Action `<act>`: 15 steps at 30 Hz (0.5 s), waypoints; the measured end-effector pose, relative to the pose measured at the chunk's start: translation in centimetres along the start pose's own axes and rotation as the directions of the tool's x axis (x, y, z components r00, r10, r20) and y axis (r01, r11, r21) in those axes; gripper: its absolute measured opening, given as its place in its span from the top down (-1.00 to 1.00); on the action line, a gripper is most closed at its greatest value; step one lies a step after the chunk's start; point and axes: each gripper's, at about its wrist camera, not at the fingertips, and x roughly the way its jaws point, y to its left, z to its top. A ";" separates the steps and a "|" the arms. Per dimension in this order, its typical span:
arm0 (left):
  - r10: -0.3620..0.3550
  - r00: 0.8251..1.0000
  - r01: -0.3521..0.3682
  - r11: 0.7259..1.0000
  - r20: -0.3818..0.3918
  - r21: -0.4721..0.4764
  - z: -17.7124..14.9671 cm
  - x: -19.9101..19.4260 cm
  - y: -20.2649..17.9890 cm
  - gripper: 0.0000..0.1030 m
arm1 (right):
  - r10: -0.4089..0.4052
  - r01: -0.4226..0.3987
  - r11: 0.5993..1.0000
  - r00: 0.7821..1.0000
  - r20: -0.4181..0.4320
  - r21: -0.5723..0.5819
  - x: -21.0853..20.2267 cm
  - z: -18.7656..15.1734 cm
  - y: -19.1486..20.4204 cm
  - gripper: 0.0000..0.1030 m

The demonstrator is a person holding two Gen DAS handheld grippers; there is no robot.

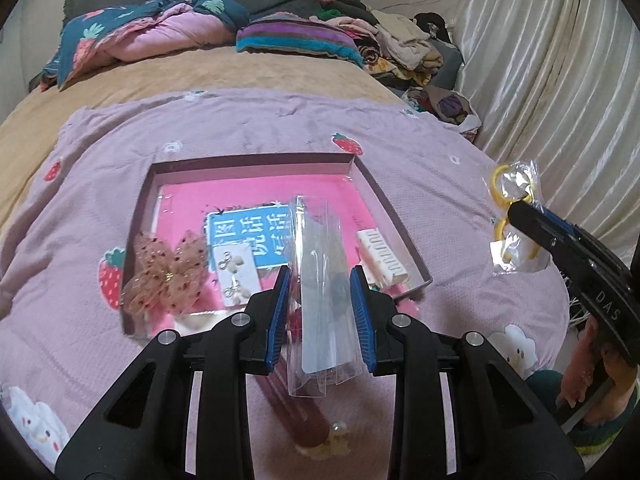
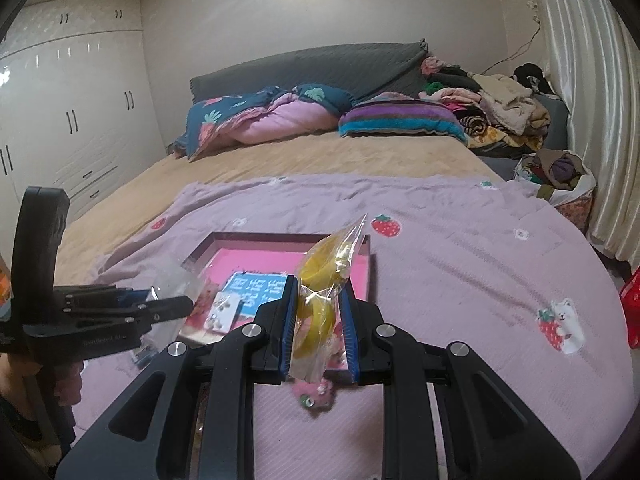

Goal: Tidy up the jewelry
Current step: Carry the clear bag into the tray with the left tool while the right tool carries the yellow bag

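The left gripper (image 1: pixel 320 308) pinches a clear plastic bag (image 1: pixel 324 288) above the shallow box (image 1: pixel 376 188) on the bed (image 2: pixel 460 264); the bag's dark contents are too blurred to identify. The right gripper (image 2: pixel 319 330) clamps a bag of yellow rings (image 2: pixel 320 288), hiding the box's near corner.

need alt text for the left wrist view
The left gripper holds a clear plastic packet between its fingers above a shallow pink-lined box of hair accessories on a strawberry-print blanket. At right, the right gripper holds a bag of yellow rings.
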 end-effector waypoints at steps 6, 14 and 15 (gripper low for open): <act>0.004 1.000 -0.005 1.000 -0.013 -0.024 0.5 1.6 0.2 0.57 | -0.017 0.017 1.000 1.000 -0.004 0.010 1.5 0.5 -1.2 0.61; 0.026 0.999 -0.028 0.998 -0.047 -0.052 0.9 4.4 1.0 0.57 | -0.044 0.044 0.999 0.999 -0.033 -0.010 4.5 0.6 -1.8 0.61; 0.025 0.998 -0.028 0.998 -0.051 -0.055 1.0 4.7 1.0 0.57 | -0.050 0.049 0.999 0.998 -0.038 -0.022 5.1 0.4 -1.9 0.61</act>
